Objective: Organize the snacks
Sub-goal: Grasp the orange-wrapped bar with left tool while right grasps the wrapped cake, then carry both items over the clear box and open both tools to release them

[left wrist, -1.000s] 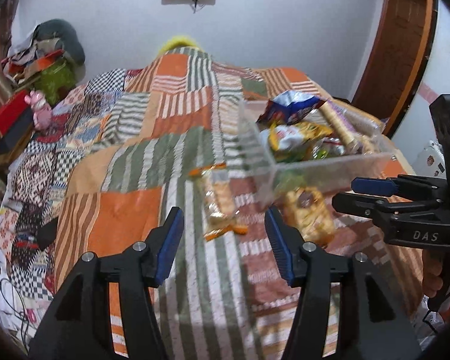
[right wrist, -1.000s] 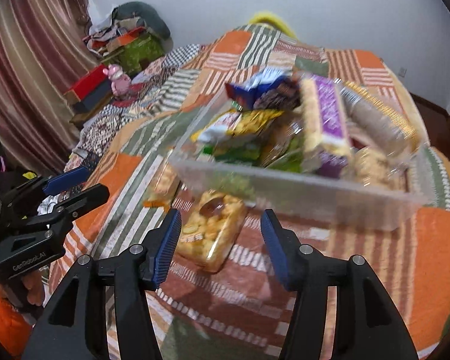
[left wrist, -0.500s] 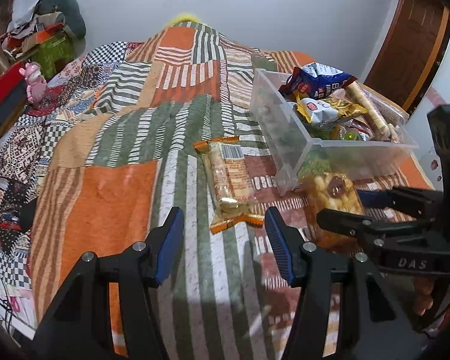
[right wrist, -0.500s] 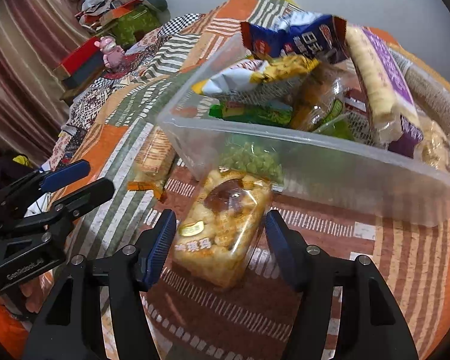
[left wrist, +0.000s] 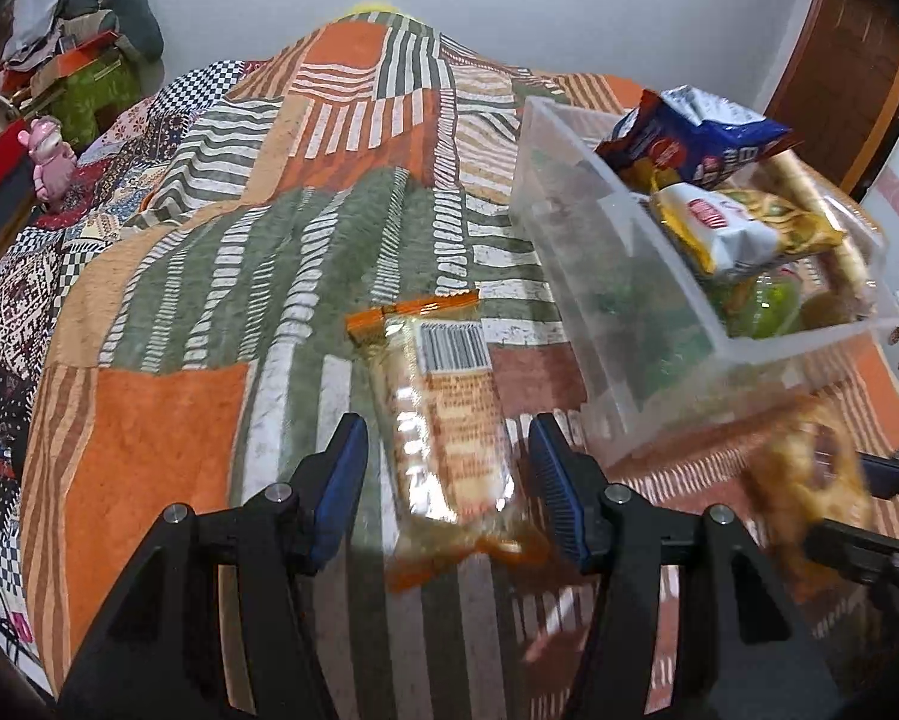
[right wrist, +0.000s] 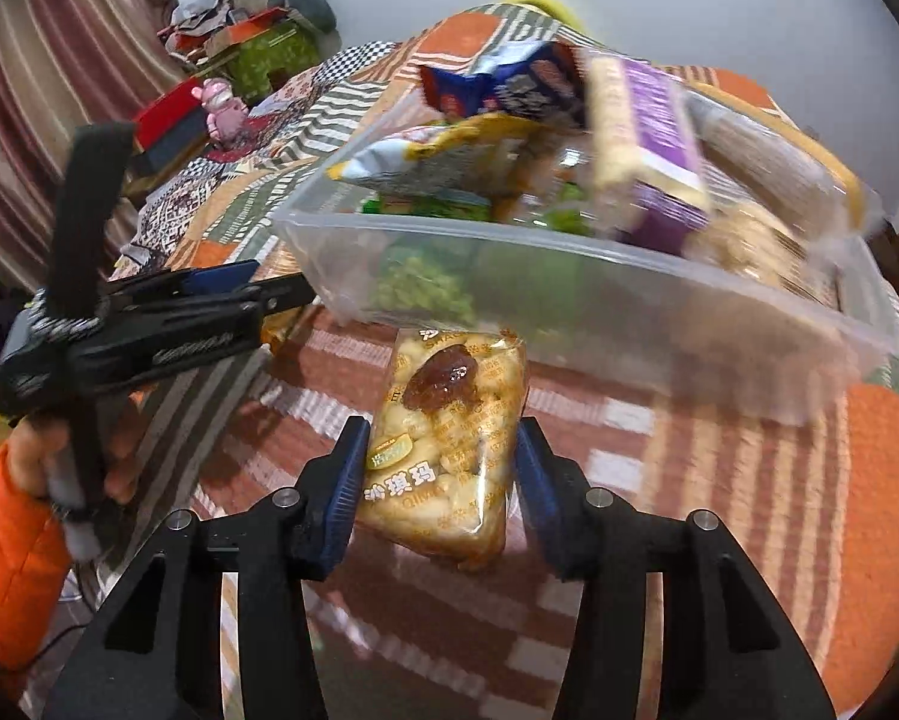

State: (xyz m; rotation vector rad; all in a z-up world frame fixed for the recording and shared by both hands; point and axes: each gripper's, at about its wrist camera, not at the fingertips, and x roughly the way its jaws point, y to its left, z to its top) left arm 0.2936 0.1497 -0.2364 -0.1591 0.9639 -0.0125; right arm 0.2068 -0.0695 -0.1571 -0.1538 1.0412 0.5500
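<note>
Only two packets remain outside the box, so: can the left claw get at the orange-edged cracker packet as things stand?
Probably yes. The left claw straddles the cracker packet, fingers clear of its sides, nothing on top; the clear box stands off to the right.

One clear bin (left wrist: pixel 593 324), two snack packets on the quilt (left wrist: pixel 167 420) — wafer pack (left wrist: pixel 443 420), rice-puff pack (right wrist: pixel 449 450).

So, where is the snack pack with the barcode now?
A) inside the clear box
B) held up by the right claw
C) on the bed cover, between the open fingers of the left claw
C: the barcode pack lies flat on the bed cover, between the fingers of the left claw, outside the clear box.
</note>
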